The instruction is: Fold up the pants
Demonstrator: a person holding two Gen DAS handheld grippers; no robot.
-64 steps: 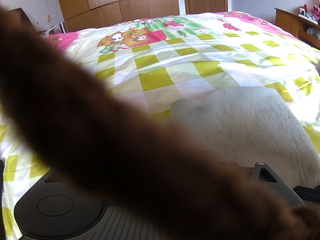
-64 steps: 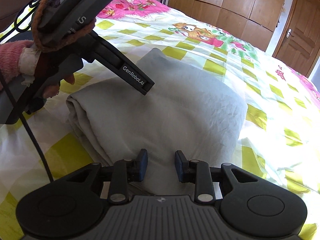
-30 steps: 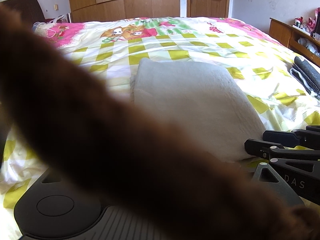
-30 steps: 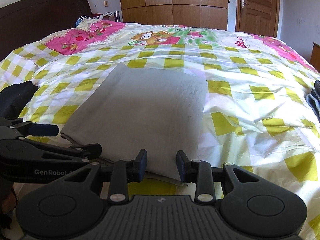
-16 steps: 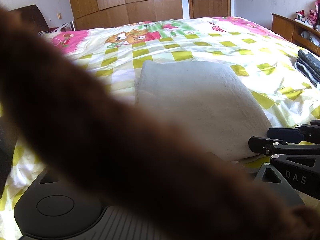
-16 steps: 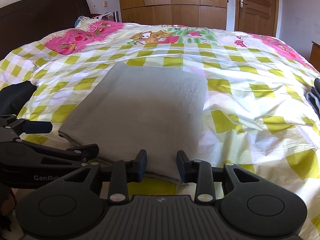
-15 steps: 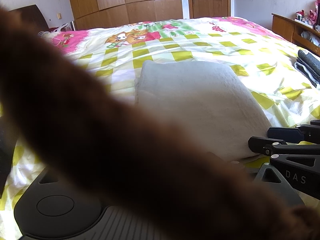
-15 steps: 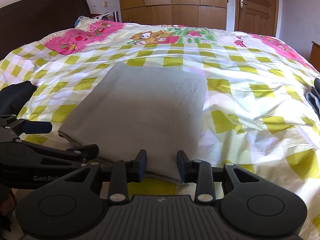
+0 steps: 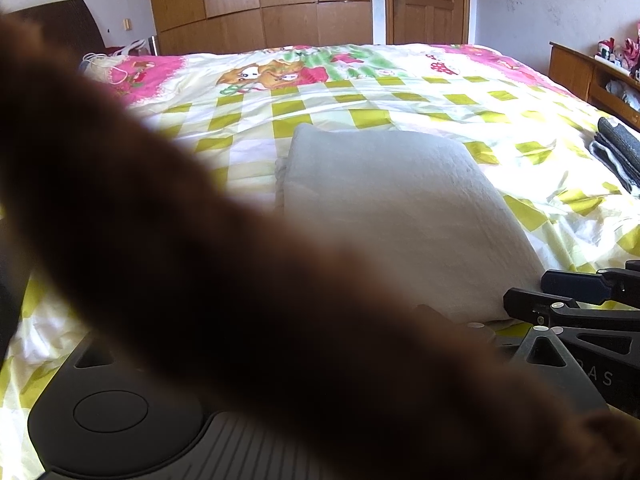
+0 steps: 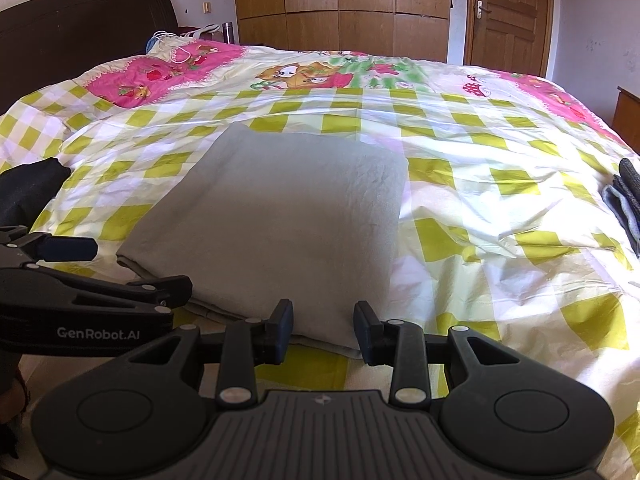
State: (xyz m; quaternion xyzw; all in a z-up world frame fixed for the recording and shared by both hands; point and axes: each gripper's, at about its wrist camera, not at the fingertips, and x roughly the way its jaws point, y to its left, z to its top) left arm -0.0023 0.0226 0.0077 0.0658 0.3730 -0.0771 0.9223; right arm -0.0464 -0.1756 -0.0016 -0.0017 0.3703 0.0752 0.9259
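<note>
The grey pants (image 10: pixel 280 216) lie folded into a flat rectangle on the checked bedcover (image 10: pixel 480 184); in the left wrist view the pants (image 9: pixel 392 208) look pale. My right gripper (image 10: pixel 323 330) is open at the fold's near edge, with nothing between its fingers. My left gripper (image 10: pixel 140 266) shows at the left of the right wrist view, open, beside the fold's near left corner. A blurred brown knitted strip (image 9: pixel 200 260) crosses the left wrist lens and hides that gripper's own fingers. The right gripper (image 9: pixel 528 290) shows at that view's right edge.
A dark folded garment (image 10: pixel 628 204) lies at the bed's right side. A black cloth (image 10: pixel 28 188) lies at the left. The dark headboard (image 10: pixel 80 32), wooden wardrobe (image 10: pixel 340 8) and door (image 10: pixel 508 16) stand behind. A wooden shelf (image 9: pixel 580 72) flanks the right.
Two seconds ago the left gripper hung over the pants; both grippers have since drawn back to the near edge. Over the last half second almost nothing moved.
</note>
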